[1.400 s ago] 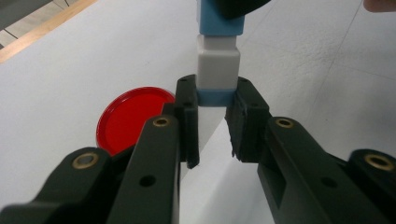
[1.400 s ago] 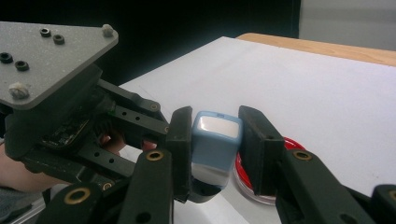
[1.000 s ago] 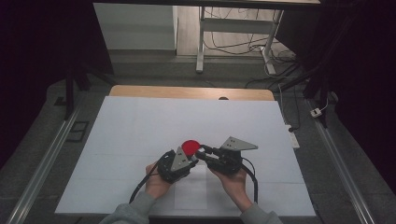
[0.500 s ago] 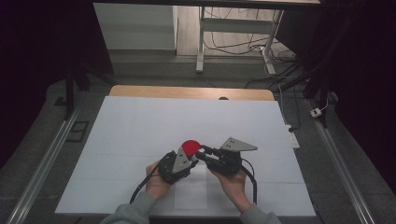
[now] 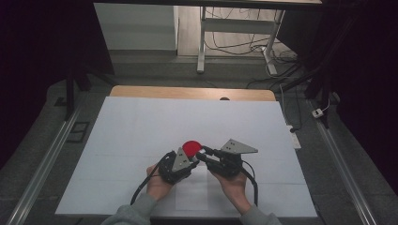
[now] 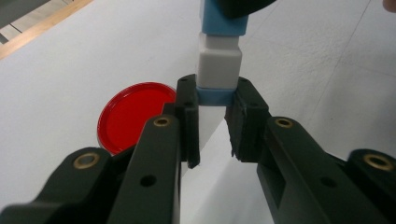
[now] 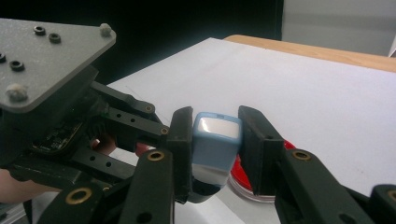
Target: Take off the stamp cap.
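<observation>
Beside the red lid (image 5: 191,147), both grippers' jaws, pointing at each other, clamp one blue-and-white block (image 7: 212,144).

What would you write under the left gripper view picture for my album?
Left gripper clamps one end of a blue-and-white block above a red lid on the white table.

Both grippers, left gripper (image 5: 191,161) and right gripper (image 5: 201,153), are black with brass-coloured pivot screws. Each carries a grey three-cornered plate and a black cable. The person wears grey sleeves (image 5: 133,212).
</observation>
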`<state>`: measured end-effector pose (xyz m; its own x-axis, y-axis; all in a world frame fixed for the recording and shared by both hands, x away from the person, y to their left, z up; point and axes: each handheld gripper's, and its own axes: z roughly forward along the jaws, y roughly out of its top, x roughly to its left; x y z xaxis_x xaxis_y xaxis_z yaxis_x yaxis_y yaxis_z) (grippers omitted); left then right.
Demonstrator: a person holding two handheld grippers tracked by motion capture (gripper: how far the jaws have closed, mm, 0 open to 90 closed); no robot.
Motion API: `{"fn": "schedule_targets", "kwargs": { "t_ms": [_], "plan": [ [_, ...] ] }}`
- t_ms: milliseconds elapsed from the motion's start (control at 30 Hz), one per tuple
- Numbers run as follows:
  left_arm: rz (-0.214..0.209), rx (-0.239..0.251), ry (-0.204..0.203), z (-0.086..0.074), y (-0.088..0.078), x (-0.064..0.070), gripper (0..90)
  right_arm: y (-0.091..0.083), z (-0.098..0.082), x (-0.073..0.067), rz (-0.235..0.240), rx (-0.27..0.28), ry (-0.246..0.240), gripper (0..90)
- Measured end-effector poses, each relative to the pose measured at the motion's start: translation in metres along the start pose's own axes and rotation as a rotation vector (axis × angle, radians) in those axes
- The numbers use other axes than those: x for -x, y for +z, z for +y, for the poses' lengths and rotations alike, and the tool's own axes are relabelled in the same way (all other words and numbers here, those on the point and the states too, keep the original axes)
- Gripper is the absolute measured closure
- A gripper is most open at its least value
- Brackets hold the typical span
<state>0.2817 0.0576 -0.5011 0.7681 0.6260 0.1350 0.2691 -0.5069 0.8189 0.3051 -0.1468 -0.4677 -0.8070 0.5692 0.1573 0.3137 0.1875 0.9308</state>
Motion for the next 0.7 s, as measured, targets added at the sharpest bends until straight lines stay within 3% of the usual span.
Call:
{"fn": "schedule_targets", "kwargs": {
  "t_ms": [233, 400, 667, 700],
  "plan": [
    [-0.024, 0.015, -0.034, -0.0006, -0.0001, -0.001, 75.0, -0.0008, 0.0008, -0.0018, -0.003, 0.007, -0.033, 66.7],
    [-0.023, 0.016, -0.036, -0.0008, -0.0001, -0.0007, 75.0, -0.0011, 0.0014, -0.0033, -0.007, 0.005, -0.054, 66.7],
    [0.025, -0.002, 0.032, 0.0, 0.0002, 0.0032, 75.1, -0.0006, 0.001, -0.0026, -0.005, -0.003, -0.048, 66.8],
    [0.028, -0.031, 0.047, -0.0001, 0.001, 0.0032, 75.1, -0.0022, 0.0013, -0.0023, -0.013, 0.019, -0.046, 67.0]
  ]
}}
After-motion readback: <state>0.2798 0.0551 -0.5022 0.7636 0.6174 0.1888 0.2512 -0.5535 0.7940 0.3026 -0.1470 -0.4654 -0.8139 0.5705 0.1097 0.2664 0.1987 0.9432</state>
